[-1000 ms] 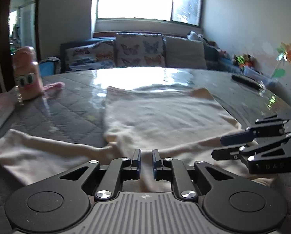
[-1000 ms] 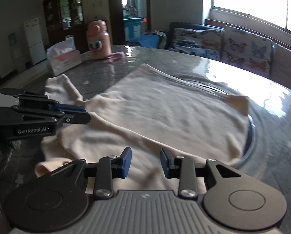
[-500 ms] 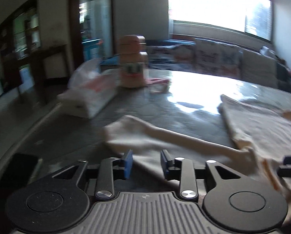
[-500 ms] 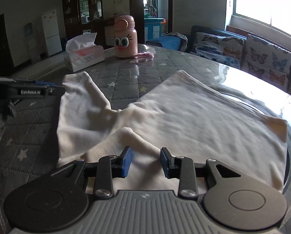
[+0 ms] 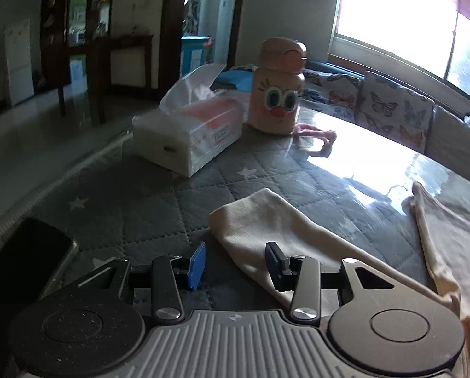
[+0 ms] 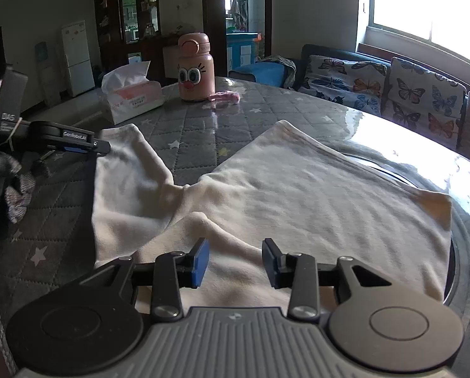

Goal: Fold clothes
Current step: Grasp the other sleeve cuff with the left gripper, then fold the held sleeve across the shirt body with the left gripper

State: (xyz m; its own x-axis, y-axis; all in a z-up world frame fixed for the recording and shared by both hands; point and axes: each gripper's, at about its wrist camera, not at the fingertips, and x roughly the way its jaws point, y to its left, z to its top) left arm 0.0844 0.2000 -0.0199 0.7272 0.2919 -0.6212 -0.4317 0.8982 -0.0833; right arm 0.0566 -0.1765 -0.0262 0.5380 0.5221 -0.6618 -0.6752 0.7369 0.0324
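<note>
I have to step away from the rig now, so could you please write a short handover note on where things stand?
Left gripper: open, holding nothing, low over the cuff end of the sleeve.
Right gripper: open, holding nothing, above the near edge of the cream shirt.
The shirt lies spread flat on the quilted table, with the sleeve stretched out to the side. A tissue box, a pink bottle and a phone also sit on the table, clear of the cloth.
Done: garment laid out. Left: no fold is visible yet; probably bring the sleeve in first, then fold the body.
</note>
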